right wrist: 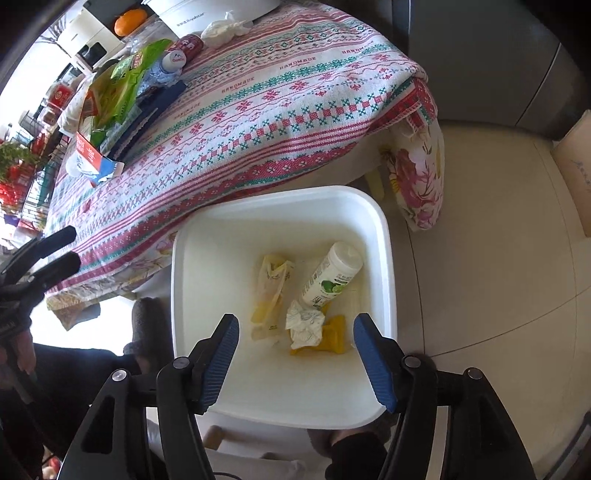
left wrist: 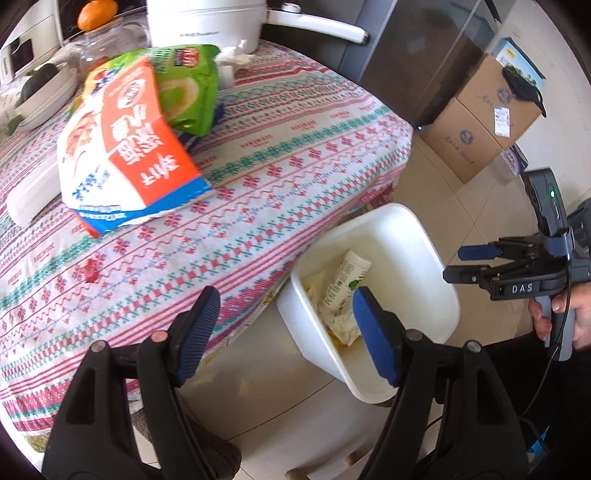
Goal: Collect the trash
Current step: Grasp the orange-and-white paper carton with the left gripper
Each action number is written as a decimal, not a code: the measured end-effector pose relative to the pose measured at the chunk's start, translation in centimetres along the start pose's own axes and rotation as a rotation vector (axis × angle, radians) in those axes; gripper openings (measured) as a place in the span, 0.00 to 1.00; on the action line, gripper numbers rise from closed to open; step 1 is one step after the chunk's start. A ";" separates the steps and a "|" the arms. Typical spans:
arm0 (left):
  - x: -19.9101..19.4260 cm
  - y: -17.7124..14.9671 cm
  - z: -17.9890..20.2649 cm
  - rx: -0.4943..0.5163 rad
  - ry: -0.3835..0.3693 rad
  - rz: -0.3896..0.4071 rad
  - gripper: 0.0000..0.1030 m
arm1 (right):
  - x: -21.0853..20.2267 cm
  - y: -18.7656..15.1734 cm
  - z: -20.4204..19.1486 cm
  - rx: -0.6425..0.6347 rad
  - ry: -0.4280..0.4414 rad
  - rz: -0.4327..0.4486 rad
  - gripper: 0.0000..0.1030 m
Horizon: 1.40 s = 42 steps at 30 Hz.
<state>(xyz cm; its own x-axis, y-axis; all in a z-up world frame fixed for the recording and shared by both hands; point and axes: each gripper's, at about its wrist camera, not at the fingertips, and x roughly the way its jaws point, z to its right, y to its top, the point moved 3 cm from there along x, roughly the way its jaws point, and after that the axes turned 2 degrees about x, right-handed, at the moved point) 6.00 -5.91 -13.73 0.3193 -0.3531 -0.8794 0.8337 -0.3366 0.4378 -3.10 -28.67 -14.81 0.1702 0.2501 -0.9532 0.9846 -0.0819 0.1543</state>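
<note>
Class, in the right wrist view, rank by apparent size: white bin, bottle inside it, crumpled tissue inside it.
1. White bin
2. Bottle
3. Crumpled tissue, clearly smaller than the bottle.

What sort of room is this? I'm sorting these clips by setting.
Probably a home kitchen or dining corner: a tablecloth under snack bags, a white cooker, and a fridge-like grey cabinet.

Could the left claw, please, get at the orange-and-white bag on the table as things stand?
Probably yes. The left claw is open and empty, and the bag lies on top of the pile on the table, with only bare cloth between them.
</note>
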 end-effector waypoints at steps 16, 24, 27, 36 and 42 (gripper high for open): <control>-3.4 5.1 -9.4 -0.269 0.173 0.106 0.95 | -2.7 4.8 -3.4 -0.037 -0.032 0.098 0.72; -1.4 8.7 -8.6 -0.309 0.303 0.148 0.95 | -2.9 7.2 -6.5 -0.068 -0.015 0.118 0.73; -0.1 9.2 -8.2 -0.290 0.417 0.133 0.95 | -2.7 7.6 -6.9 -0.070 -0.018 0.116 0.73; -0.1 9.0 -9.1 -0.319 0.499 0.124 0.51 | -2.5 8.5 -7.3 -0.067 -0.027 0.120 0.74; -2.1 8.2 -9.7 -0.315 0.436 0.155 0.26 | -2.3 8.9 -7.8 -0.068 -0.036 0.130 0.74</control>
<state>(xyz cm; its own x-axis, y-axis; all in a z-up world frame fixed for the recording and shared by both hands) 16.56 0.52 -10.10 0.5501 0.0389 -0.8342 0.8350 -0.0086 0.5502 5.53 -22.44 -9.19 0.2962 0.2070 -0.9324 0.9550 -0.0458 0.2932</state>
